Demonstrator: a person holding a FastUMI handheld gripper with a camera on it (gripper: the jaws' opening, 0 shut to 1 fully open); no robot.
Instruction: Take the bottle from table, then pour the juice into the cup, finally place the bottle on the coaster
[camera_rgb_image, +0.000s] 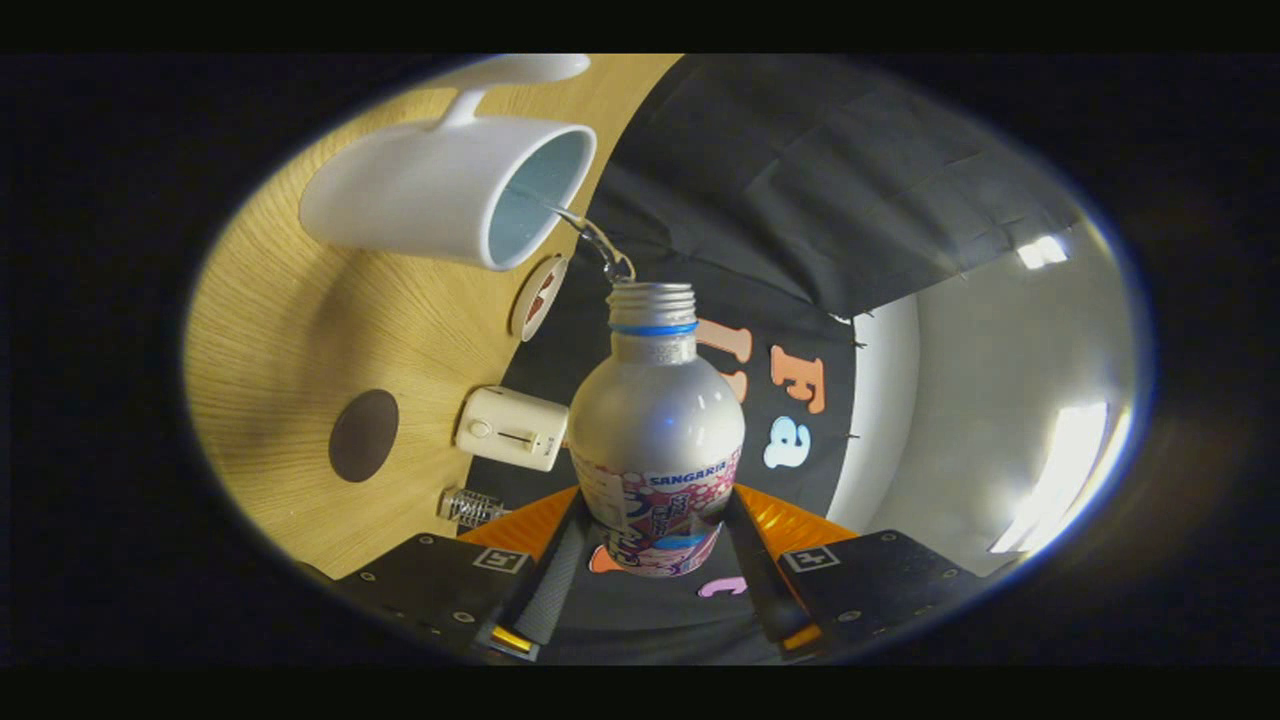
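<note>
Two jaws (655, 560) pinch the silver metal bottle (655, 430) by its base. Tipped sideways, its open neck points at the white ceramic cup's (440, 190) mouth on the wooden bench (280, 340), a thin stream bridging them. The dark round coaster (363, 435) lies near the cup, beside the bottle.

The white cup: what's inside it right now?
A thin stream from the bottle, held in the gripper jaws, enters the white cup. Its pale inner wall shows; the bottom and liquid level are hidden.

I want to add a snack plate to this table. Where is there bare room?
Bare wood lies between the white cup and the dark coaster. It is crowded around the cream appliance and metal piece. The gripper is shut on the bottle, pouring.
</note>
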